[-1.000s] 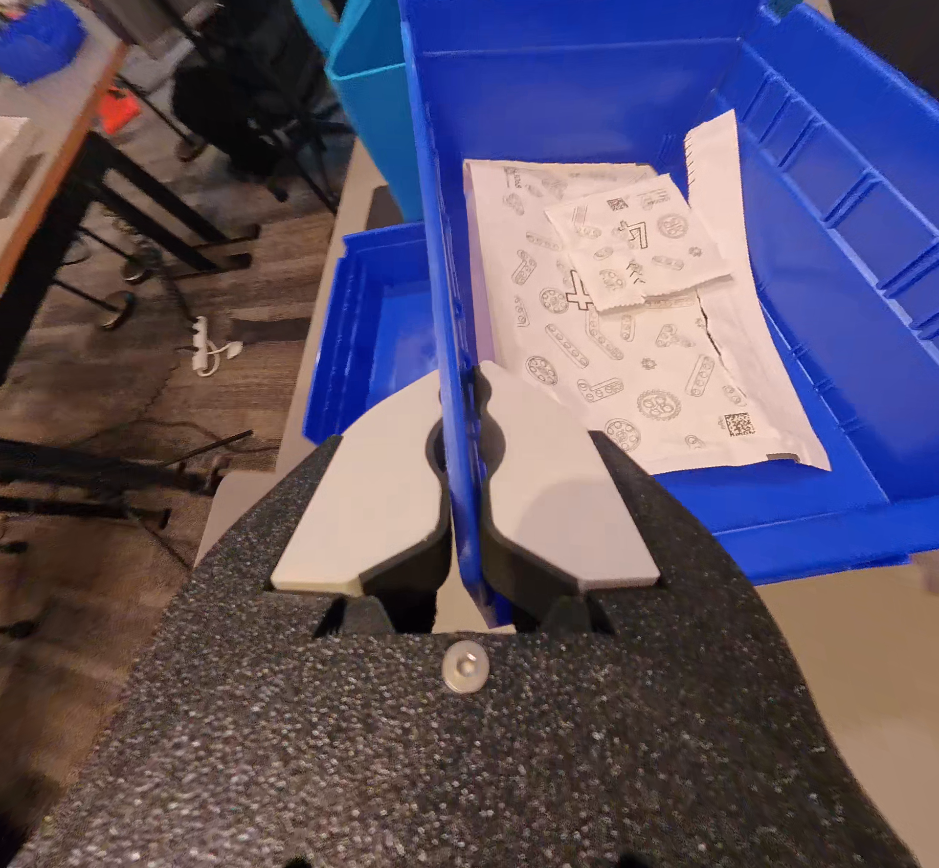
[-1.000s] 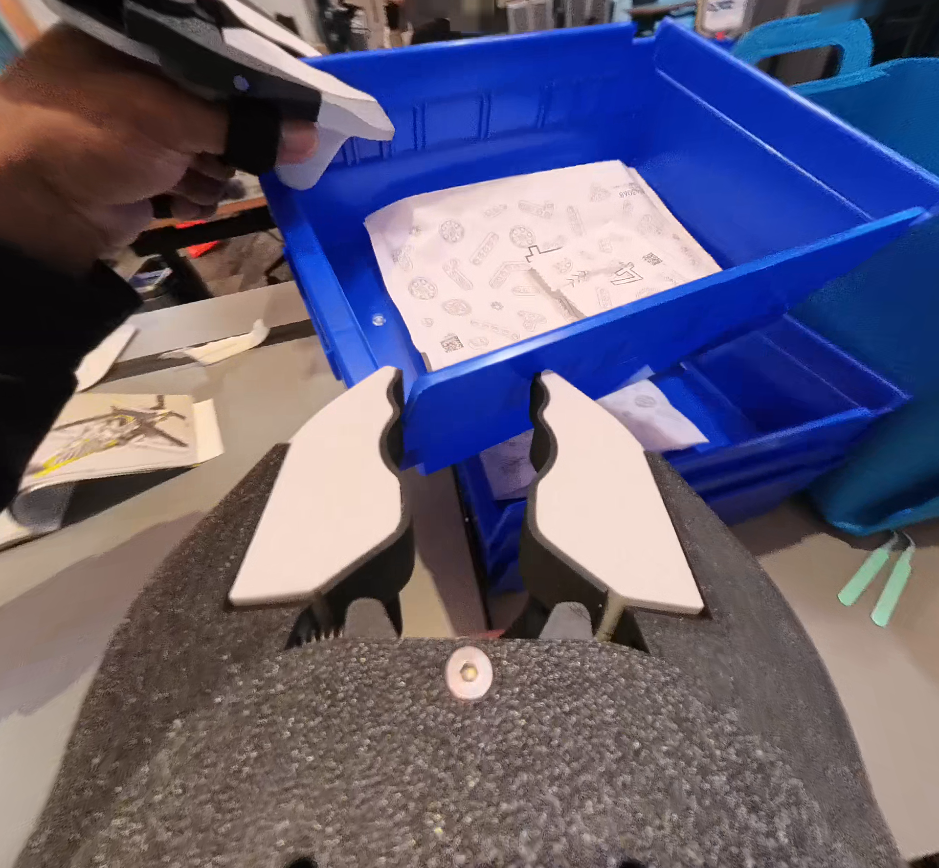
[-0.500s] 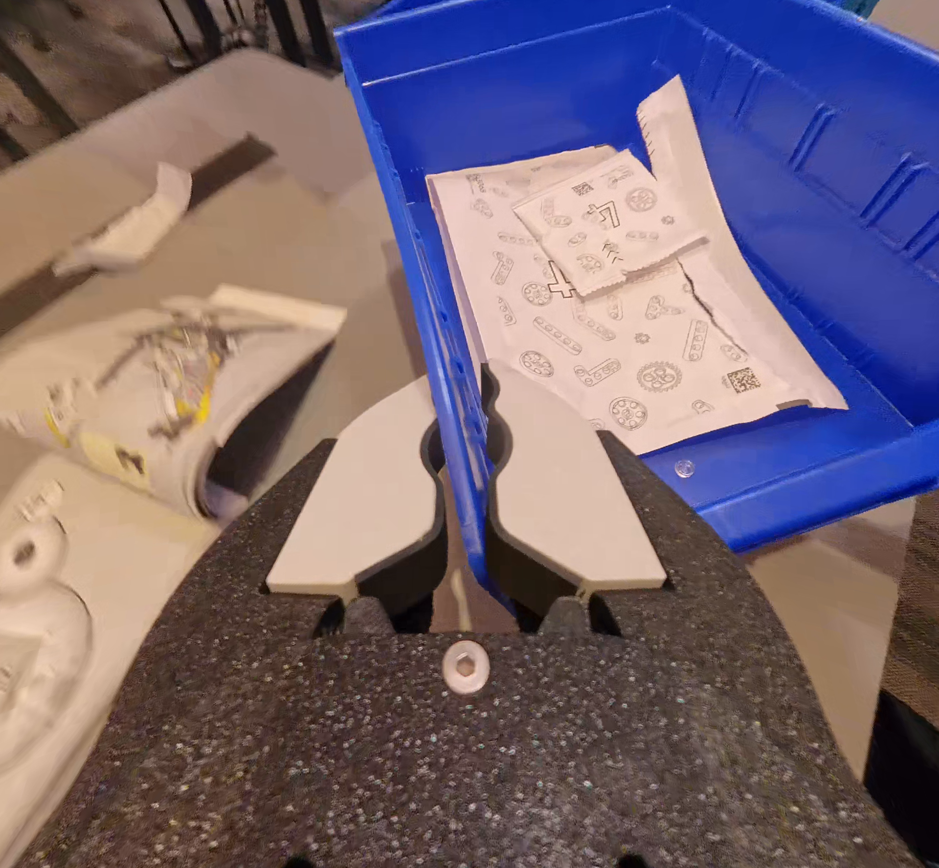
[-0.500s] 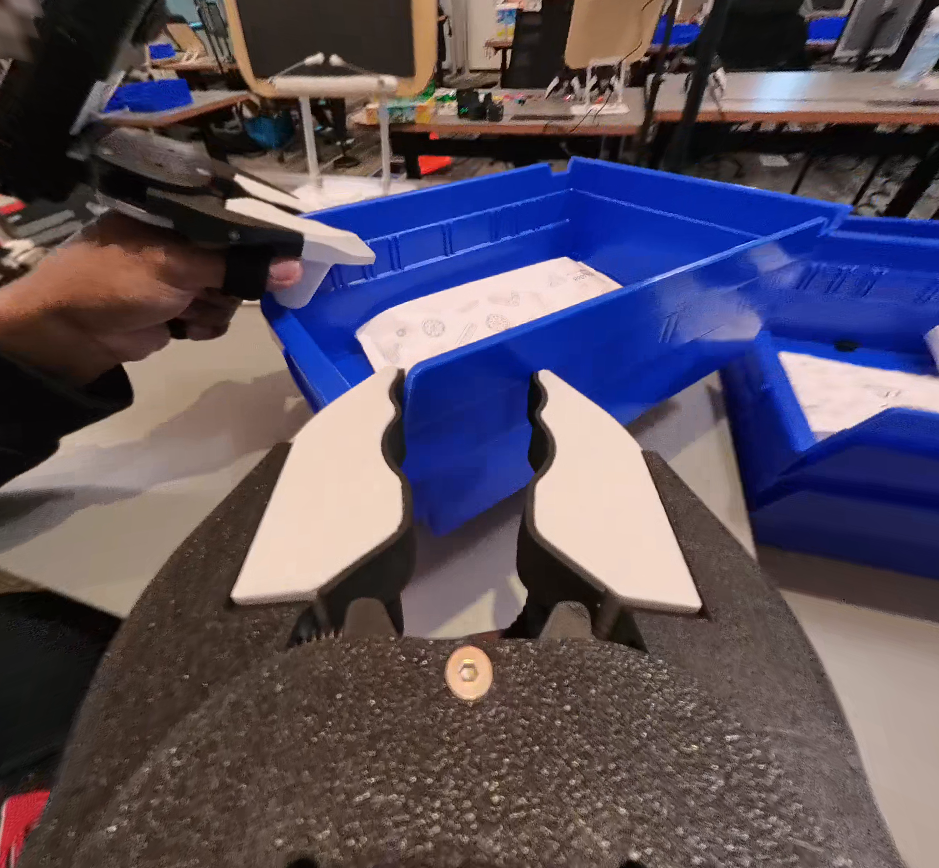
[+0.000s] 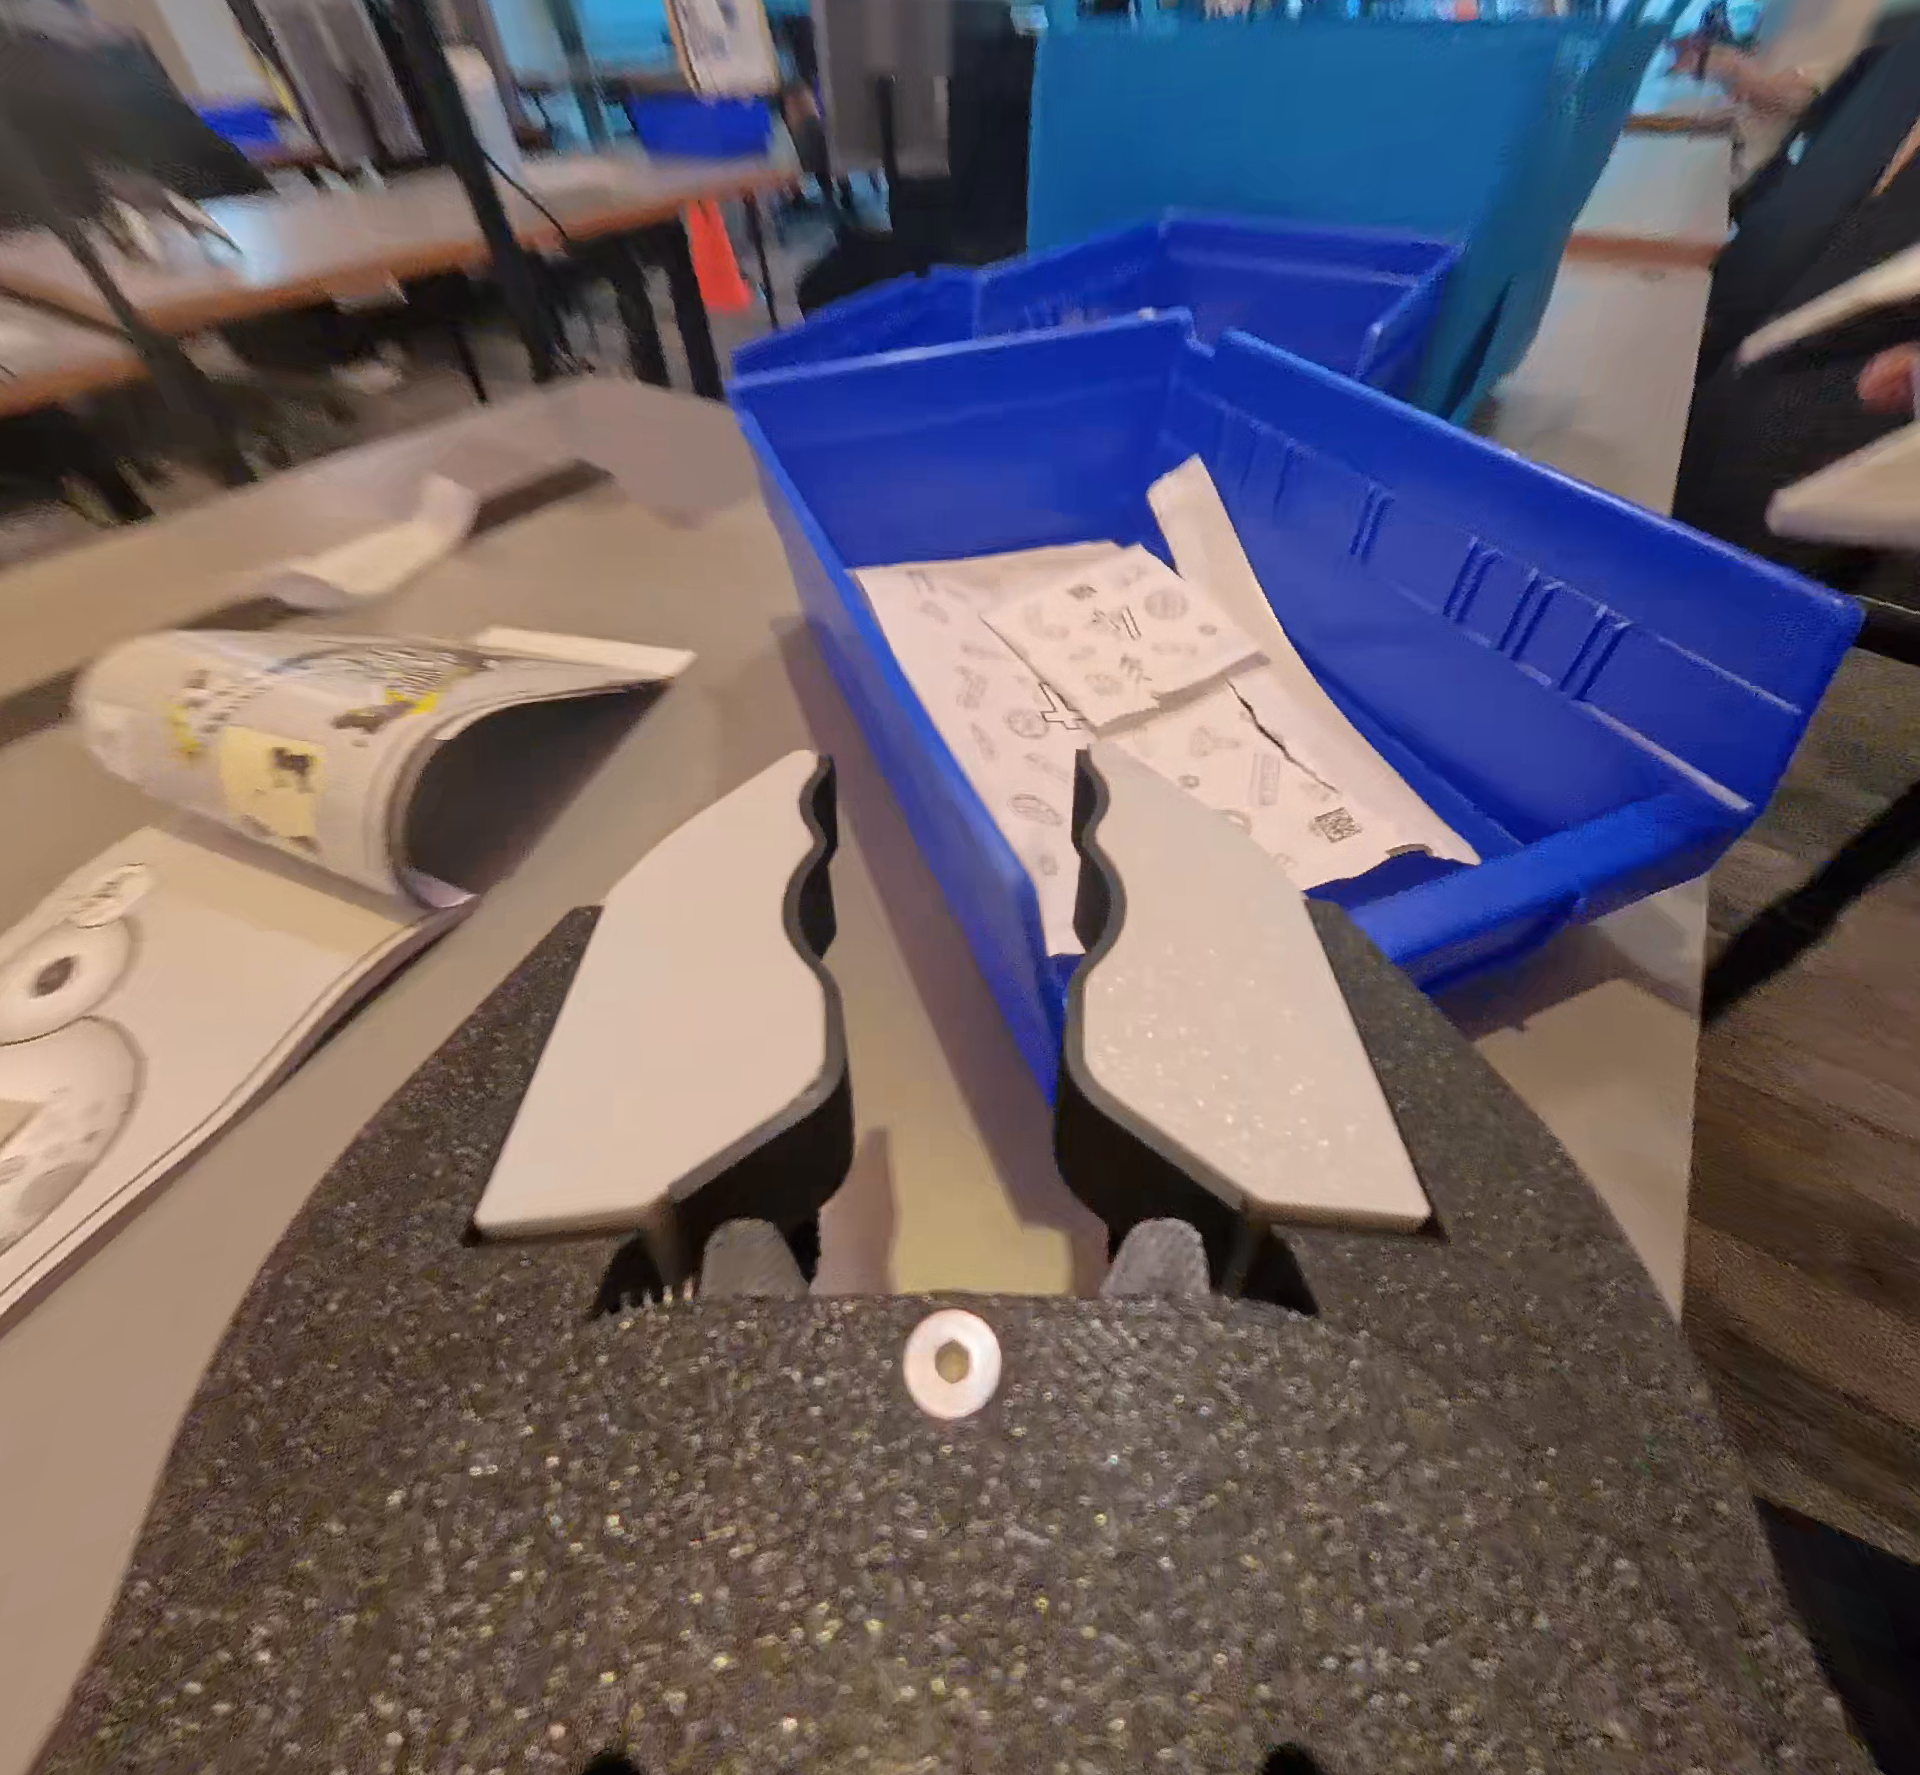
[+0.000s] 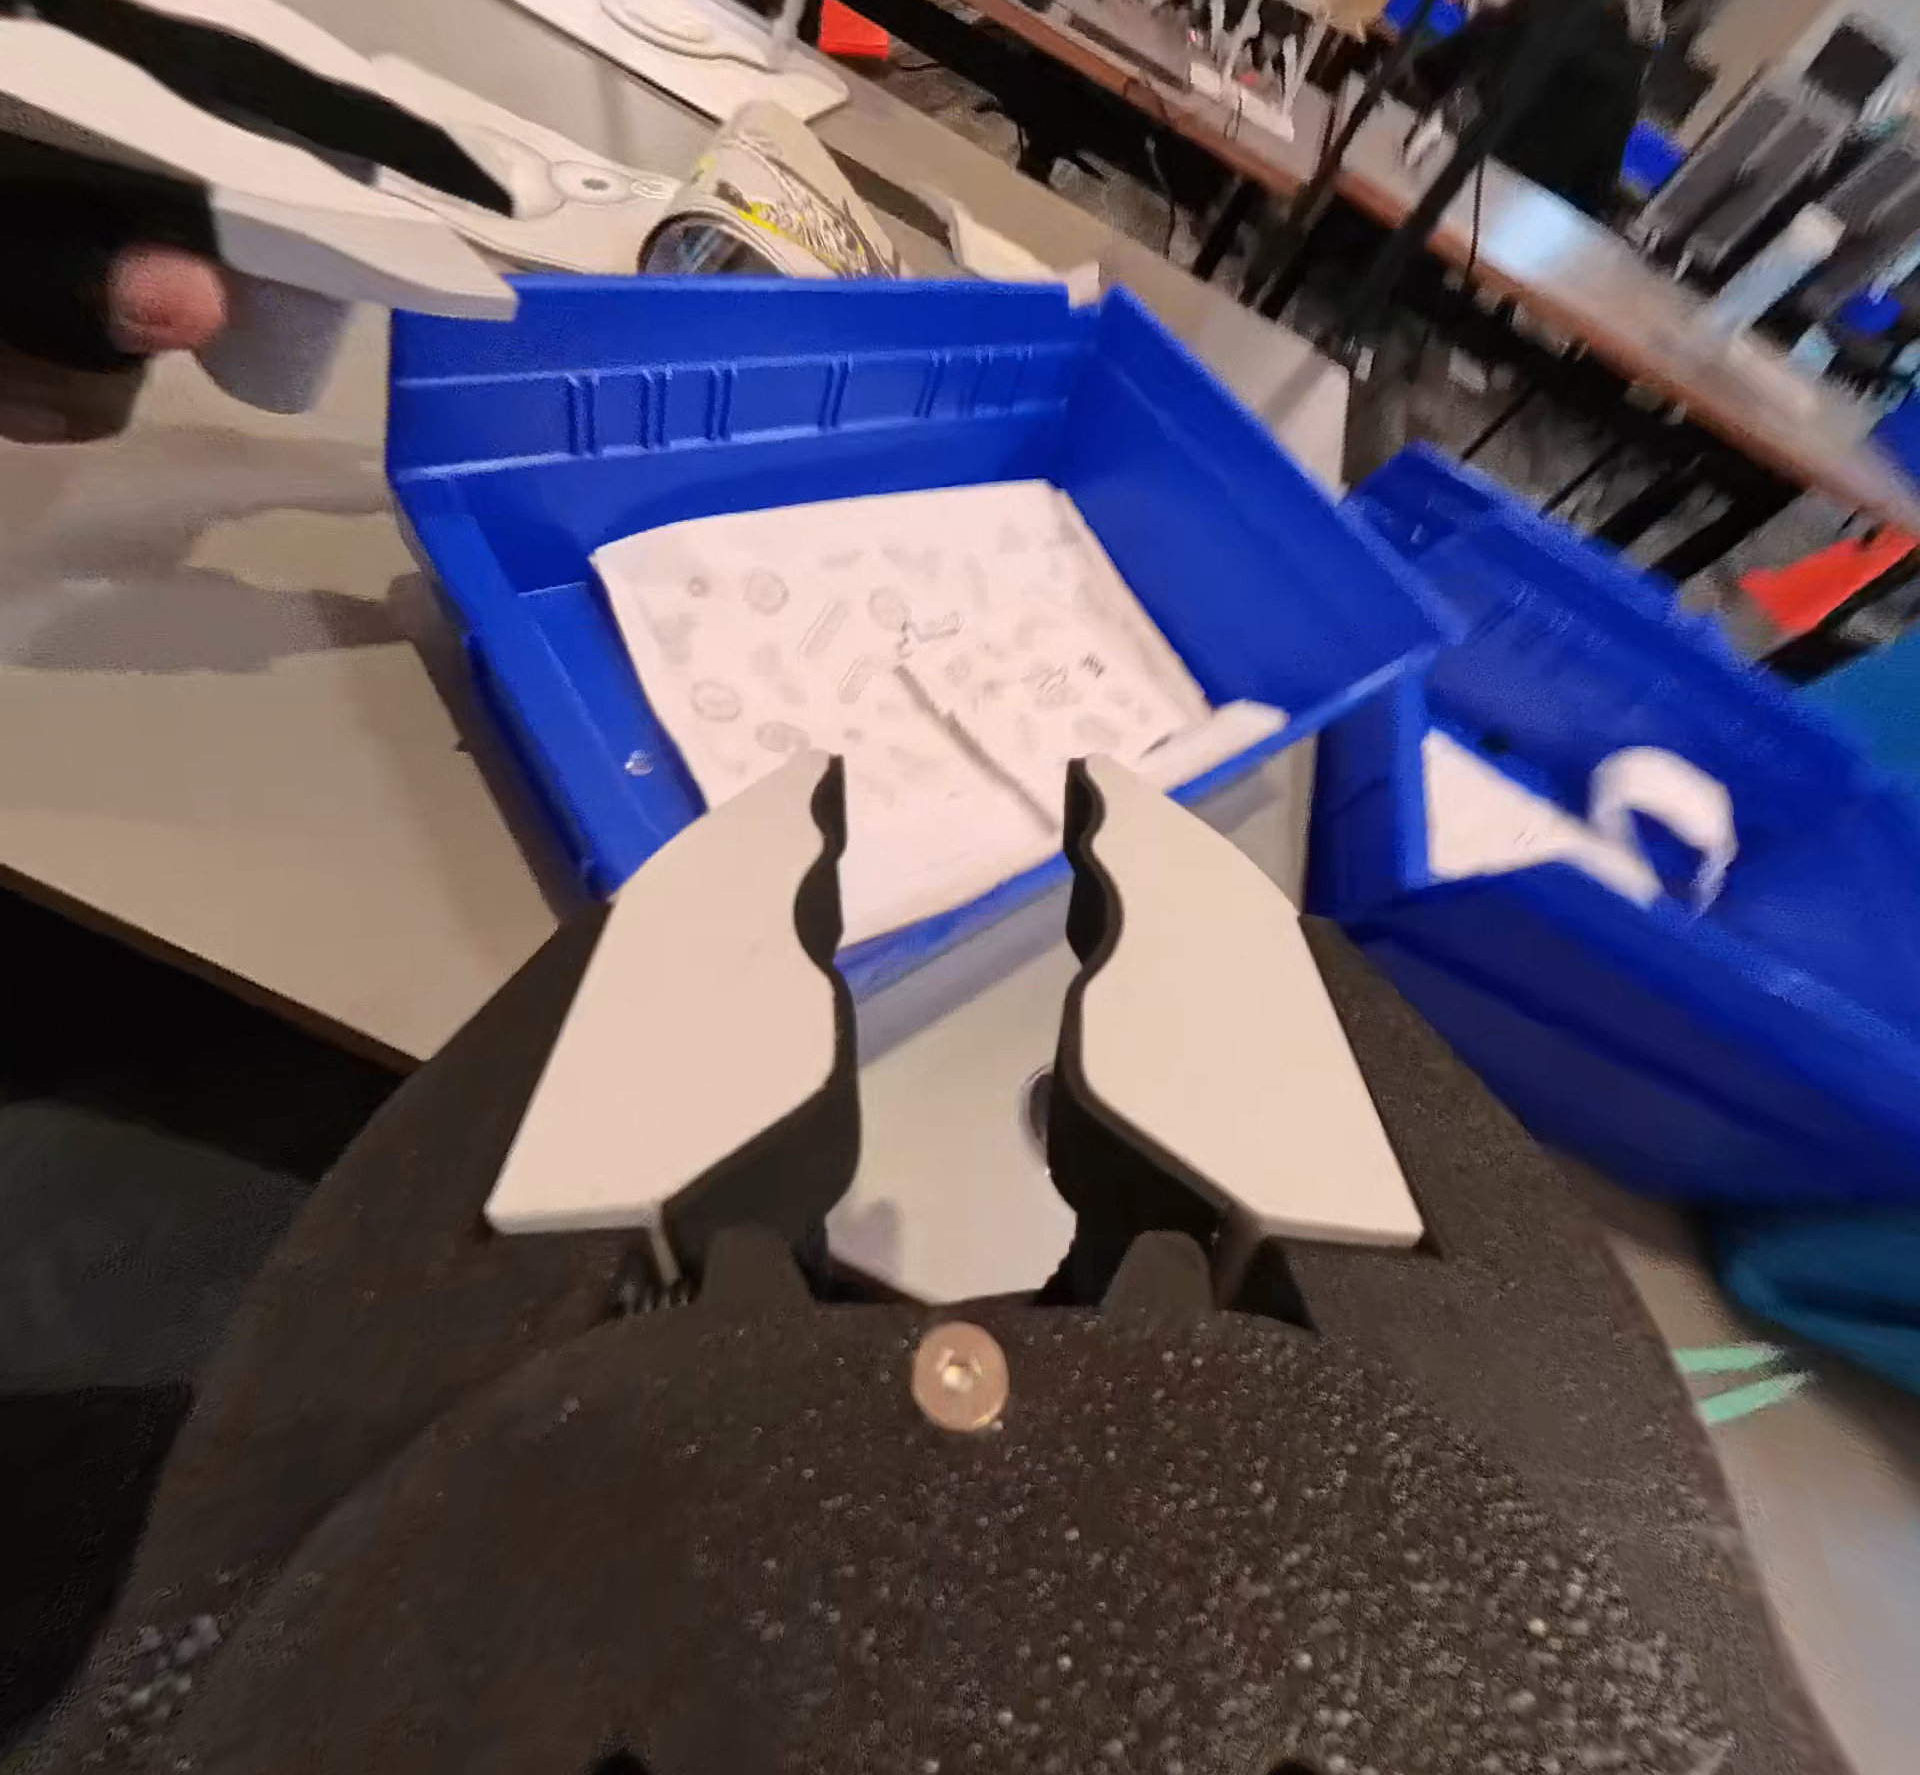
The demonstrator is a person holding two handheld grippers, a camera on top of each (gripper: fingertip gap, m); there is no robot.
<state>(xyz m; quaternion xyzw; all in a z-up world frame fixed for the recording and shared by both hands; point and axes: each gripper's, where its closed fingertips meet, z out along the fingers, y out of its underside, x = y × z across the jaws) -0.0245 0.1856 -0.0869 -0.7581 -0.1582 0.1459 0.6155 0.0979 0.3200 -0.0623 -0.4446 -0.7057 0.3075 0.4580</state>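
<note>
— Left wrist view: where is your blue bin (image 5: 1403, 603) on the worktop (image 5: 644, 582)?
— Its long side wall runs forward between your left tool (image 5: 951, 790) fingers, which stand apart and grip nothing.
— And your right tool (image 6: 951, 780)?
— Spread over the bin's near wall, above the printed paper bags (image 6: 883, 645), holding nothing.

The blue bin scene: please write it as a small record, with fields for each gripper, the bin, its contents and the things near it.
Left gripper: open, fingers astride the bin's side wall, not pressing it
Right gripper: open, holds nothing, above the bin's low front edge
Blue bin: stands on the grey table
Contents: white printed paper bags, lying flat
Nearby: second blue bin beside it; open booklet on the table
</note>
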